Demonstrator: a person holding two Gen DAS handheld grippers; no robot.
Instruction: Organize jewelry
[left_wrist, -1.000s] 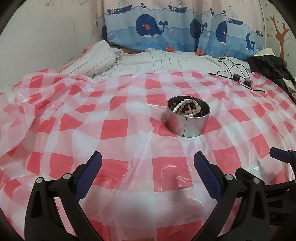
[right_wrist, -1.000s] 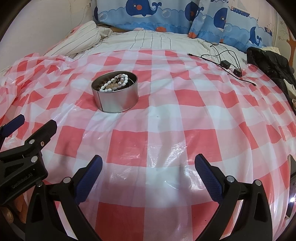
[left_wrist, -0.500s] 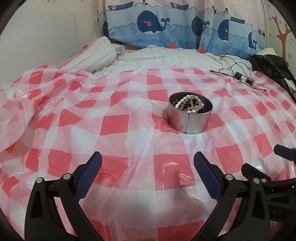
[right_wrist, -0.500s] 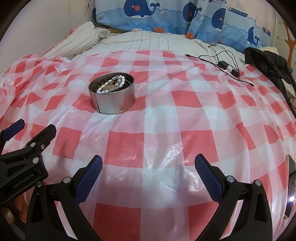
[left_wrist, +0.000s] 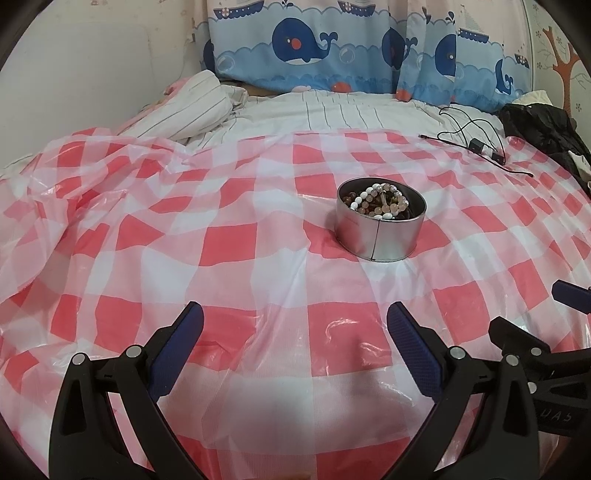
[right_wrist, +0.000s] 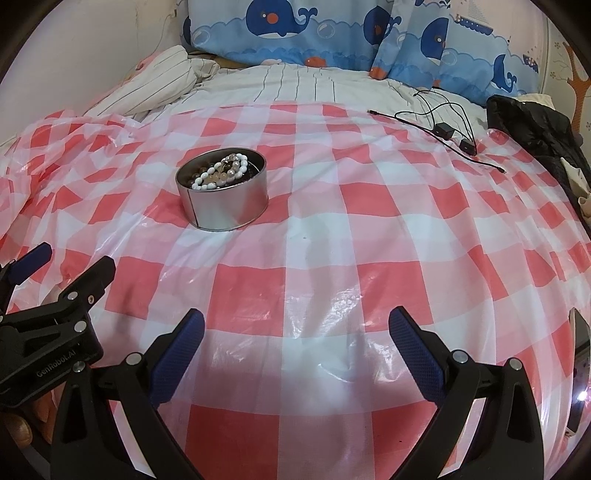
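A round metal tin (left_wrist: 380, 236) stands on the red-and-white checked plastic cloth (left_wrist: 236, 243), right of centre in the left wrist view and left of centre in the right wrist view (right_wrist: 221, 206). It holds several bead bracelets (left_wrist: 376, 201), white and pinkish-brown (right_wrist: 221, 171). My left gripper (left_wrist: 295, 325) is open and empty, low over the cloth, short of the tin. My right gripper (right_wrist: 295, 328) is open and empty, to the right of the left one, with the tin ahead to its left.
Black cables with small adapters (right_wrist: 443, 129) lie at the back right. A black garment (right_wrist: 535, 133) lies at the right edge. A striped blanket (left_wrist: 207, 107) and whale-print curtain (left_wrist: 332, 48) are behind. The cloth bunches up at the left (left_wrist: 74, 177).
Both grippers have shifted slightly and tilted up; the tin sits a little higher in the right view. Both stay open. The tin and bracelets have not moved.
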